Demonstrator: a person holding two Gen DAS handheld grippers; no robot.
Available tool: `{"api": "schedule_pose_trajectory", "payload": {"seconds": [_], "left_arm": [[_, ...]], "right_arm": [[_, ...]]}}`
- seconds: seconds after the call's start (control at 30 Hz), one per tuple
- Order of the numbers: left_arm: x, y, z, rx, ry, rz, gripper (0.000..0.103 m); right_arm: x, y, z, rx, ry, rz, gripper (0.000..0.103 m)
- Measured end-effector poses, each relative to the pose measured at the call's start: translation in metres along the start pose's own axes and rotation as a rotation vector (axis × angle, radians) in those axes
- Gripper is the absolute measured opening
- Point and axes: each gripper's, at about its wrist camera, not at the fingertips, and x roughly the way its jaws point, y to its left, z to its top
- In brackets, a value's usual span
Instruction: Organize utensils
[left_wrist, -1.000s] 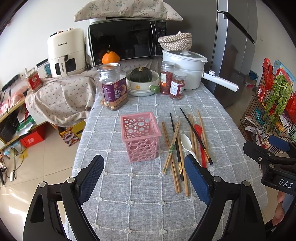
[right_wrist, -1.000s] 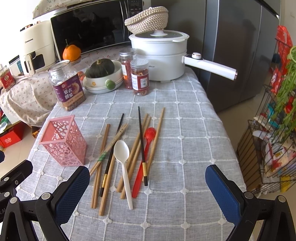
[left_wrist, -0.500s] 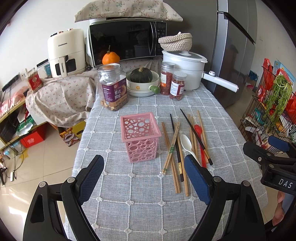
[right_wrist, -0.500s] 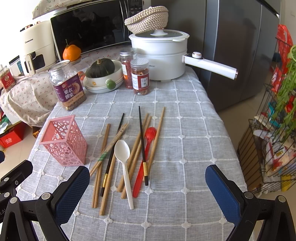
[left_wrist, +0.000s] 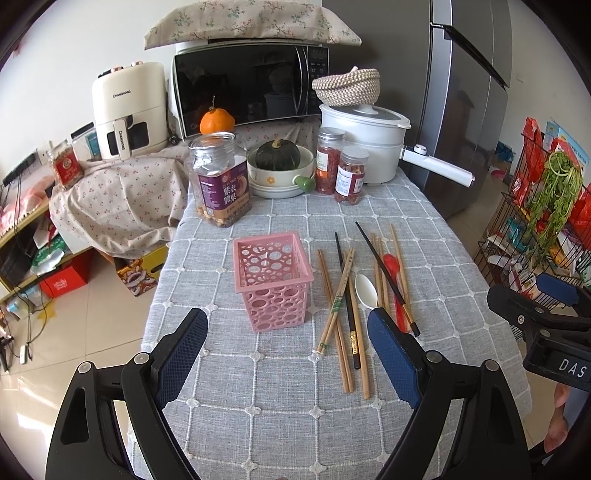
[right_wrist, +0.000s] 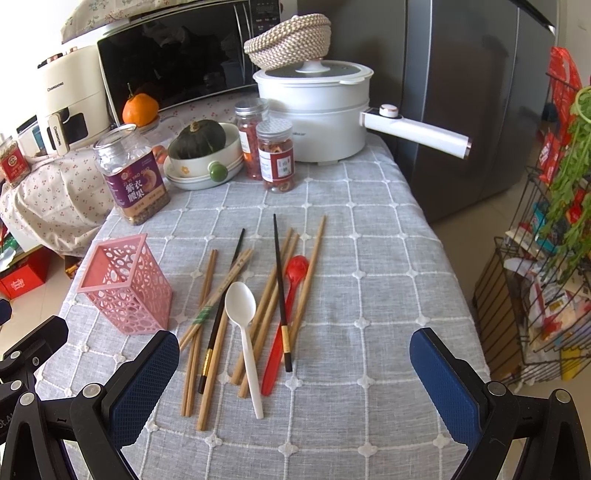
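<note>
A pink perforated basket (left_wrist: 271, 278) (right_wrist: 125, 286) stands upright and empty on the grey checked tablecloth (left_wrist: 258, 406). To its right lies a loose pile of several wooden chopsticks (right_wrist: 275, 291), two black chopsticks (right_wrist: 280, 291), a white spoon (right_wrist: 243, 321) and a red spoon (right_wrist: 291, 291). My left gripper (left_wrist: 286, 358) hovers open near the table's front edge, in front of the basket. My right gripper (right_wrist: 293, 373) is open too, held low in front of the utensil pile, nothing between its fingers.
At the table's back stand a nut jar (left_wrist: 219, 184), a bowl with a green squash (left_wrist: 279, 166), two small jars (left_wrist: 340, 173) and a white pot (left_wrist: 369, 144) with a long handle. A wire rack (right_wrist: 546, 258) stands at the right; floor drops off left.
None of the utensils or the basket has moved. Both grippers stay open, almost in the same place.
</note>
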Motion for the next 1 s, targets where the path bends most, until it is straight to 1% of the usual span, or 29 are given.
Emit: {"api": "schedule_pose_trajectory", "payload": {"seconds": [0.07,0.13,0.2,0.4,0.43,0.47,0.5,0.53,0.57,0.6,0.67,0.7,0.73,0.77,0.8,0.87,1.0], "left_arm": [[0.005,-0.001,0.002,0.001,0.000,0.003,0.090],[0.012,-0.002,0.007,0.012,0.025,-0.013,0.090],[0.017,-0.005,0.014,0.019,0.033,-0.018,0.090],[0.042,-0.022,0.042,0.040,0.100,-0.087,0.089],[0.049,-0.025,0.047,0.040,0.122,-0.107,0.086],[0.057,-0.031,0.050,0.043,0.148,-0.128,0.080],[0.066,-0.037,0.054,0.048,0.182,-0.151,0.077],[0.078,-0.044,0.059,0.055,0.224,-0.173,0.073],[0.089,-0.051,0.063,0.063,0.266,-0.193,0.064],[0.102,-0.059,0.067,0.073,0.302,-0.204,0.059],[0.127,-0.073,0.073,0.098,0.366,-0.210,0.049],[0.140,-0.079,0.075,0.105,0.394,-0.208,0.045],[0.152,-0.083,0.078,0.107,0.422,-0.201,0.039],[0.164,-0.087,0.079,0.106,0.444,-0.195,0.035],[0.175,-0.090,0.081,0.109,0.463,-0.186,0.034],[0.195,-0.095,0.082,0.121,0.488,-0.165,0.029],[0.226,-0.100,0.083,0.122,0.514,-0.128,0.026]], "right_arm": [[0.000,-0.005,0.004,0.007,0.001,0.001,0.102],[0.002,-0.011,0.008,0.022,0.008,0.007,0.102],[0.006,-0.018,0.013,0.037,0.020,0.009,0.102],[0.026,-0.041,0.030,0.065,0.065,0.028,0.102],[0.030,-0.044,0.032,0.065,0.075,0.029,0.102],[0.035,-0.048,0.035,0.065,0.085,0.031,0.100],[0.040,-0.052,0.036,0.066,0.099,0.033,0.098],[0.045,-0.055,0.036,0.072,0.118,0.036,0.095],[0.051,-0.059,0.036,0.080,0.139,0.047,0.092],[0.056,-0.063,0.035,0.089,0.162,0.063,0.087],[0.065,-0.069,0.033,0.109,0.200,0.093,0.083],[0.069,-0.072,0.032,0.118,0.213,0.101,0.081],[0.071,-0.075,0.031,0.125,0.223,0.107,0.079],[0.073,-0.077,0.030,0.131,0.230,0.110,0.078],[0.075,-0.080,0.030,0.139,0.237,0.112,0.076],[0.079,-0.086,0.029,0.155,0.249,0.121,0.075],[0.082,-0.095,0.029,0.171,0.257,0.129,0.075]]}}
